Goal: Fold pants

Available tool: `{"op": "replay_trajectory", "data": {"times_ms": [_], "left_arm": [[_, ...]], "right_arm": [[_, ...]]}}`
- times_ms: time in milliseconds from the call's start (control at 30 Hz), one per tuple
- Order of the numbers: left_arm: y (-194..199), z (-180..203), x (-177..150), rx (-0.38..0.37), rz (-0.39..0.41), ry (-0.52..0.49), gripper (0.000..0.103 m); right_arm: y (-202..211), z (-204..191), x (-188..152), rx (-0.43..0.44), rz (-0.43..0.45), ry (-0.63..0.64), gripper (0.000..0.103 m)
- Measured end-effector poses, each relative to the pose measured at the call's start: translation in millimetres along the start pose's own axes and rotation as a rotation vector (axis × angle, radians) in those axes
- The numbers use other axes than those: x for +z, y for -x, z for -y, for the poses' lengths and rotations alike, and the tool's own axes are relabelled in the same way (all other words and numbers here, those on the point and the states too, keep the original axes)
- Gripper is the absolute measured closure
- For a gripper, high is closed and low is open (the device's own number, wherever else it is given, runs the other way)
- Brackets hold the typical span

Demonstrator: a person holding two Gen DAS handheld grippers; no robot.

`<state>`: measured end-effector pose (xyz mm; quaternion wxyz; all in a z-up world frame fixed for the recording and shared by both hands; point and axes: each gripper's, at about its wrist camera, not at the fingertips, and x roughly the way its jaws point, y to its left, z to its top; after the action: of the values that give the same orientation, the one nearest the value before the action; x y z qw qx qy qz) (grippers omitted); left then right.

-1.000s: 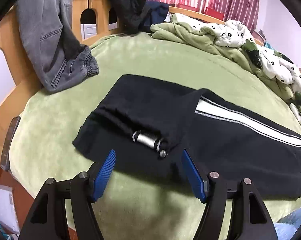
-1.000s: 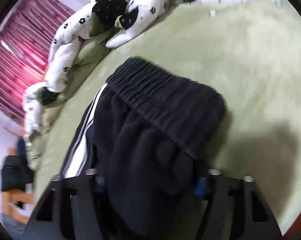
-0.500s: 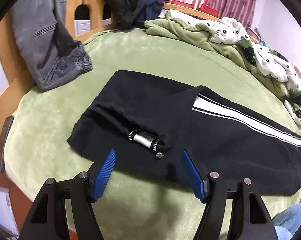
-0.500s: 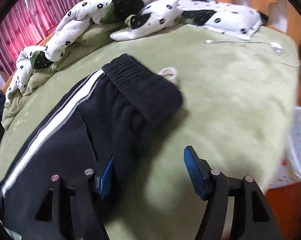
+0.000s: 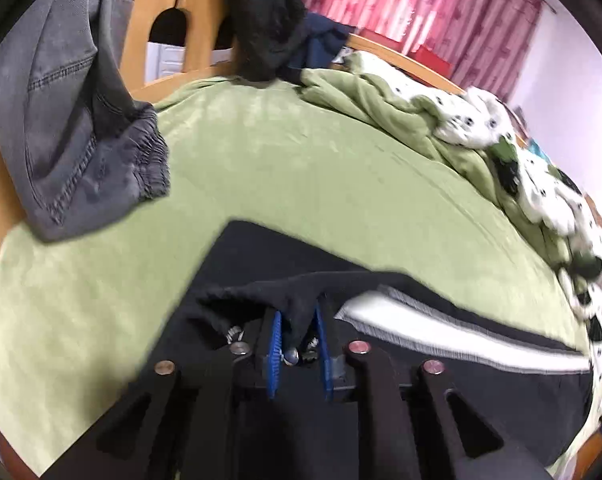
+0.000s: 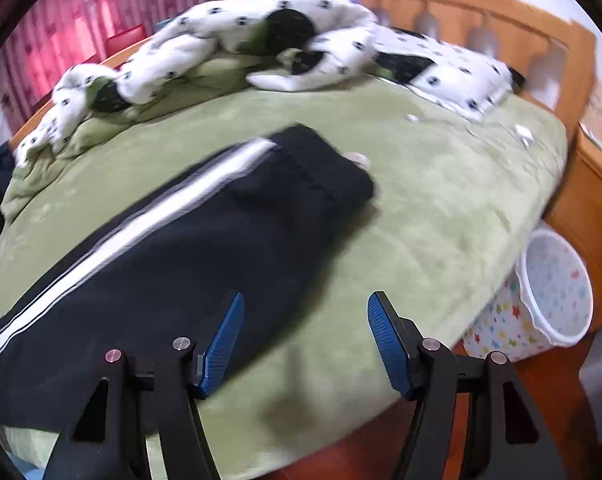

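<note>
Between the closing left tongs, a bunched hem of the black fleece pants with a white side stripe hides the drawstring's metal tips; the pads pinch it. Blurred, the pants lie lengthwise across the green plush bed. Right tongs gape wide, empty.

A home bedroom: a wooden-framed bed spread with a green plush blanket, a crumpled white quilt with black flower prints heaped along its far side, red patterned curtains behind, grey jeans draped over the footboard, and a star-patterned plastic bin on the floor beside the bed.
</note>
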<state>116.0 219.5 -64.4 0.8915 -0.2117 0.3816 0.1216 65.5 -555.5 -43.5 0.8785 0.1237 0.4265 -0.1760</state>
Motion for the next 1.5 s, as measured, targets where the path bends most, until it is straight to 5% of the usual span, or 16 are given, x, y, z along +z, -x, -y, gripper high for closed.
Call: {"op": "replay_trajectory", "data": {"times_ms": [133,267,367,567,933,1167,1500], "left_arm": [[0,1,17,0.075,-0.013,-0.047,0.047],[5,-8,16,0.092,0.049,-0.047,0.045],[-5,-18,11,0.012,0.005,0.032,0.044],[-16,-18,-8,-0.016,-0.058,0.026,0.044],[-18,-28,-22,-0.076,-0.085,0.024,0.044],[-20,-34,-29,-0.098,-0.097,0.019,0.044],[-19,-33,-37,-0.120,-0.088,-0.045,0.044]], "right_arm": [[21,-50,20,-0.002,0.024,0.115,0.039],[40,-99,43,-0.002,0.074,0.244,0.039],[37,-127,48,0.022,0.092,0.285,0.038],[10,-172,36,0.050,0.057,0.332,0.038],[-4,-197,14,0.047,-0.007,0.316,0.038],[9,-215,19,-0.030,0.039,0.346,0.038],[32,-245,26,-0.009,0.047,0.328,0.038]]}}
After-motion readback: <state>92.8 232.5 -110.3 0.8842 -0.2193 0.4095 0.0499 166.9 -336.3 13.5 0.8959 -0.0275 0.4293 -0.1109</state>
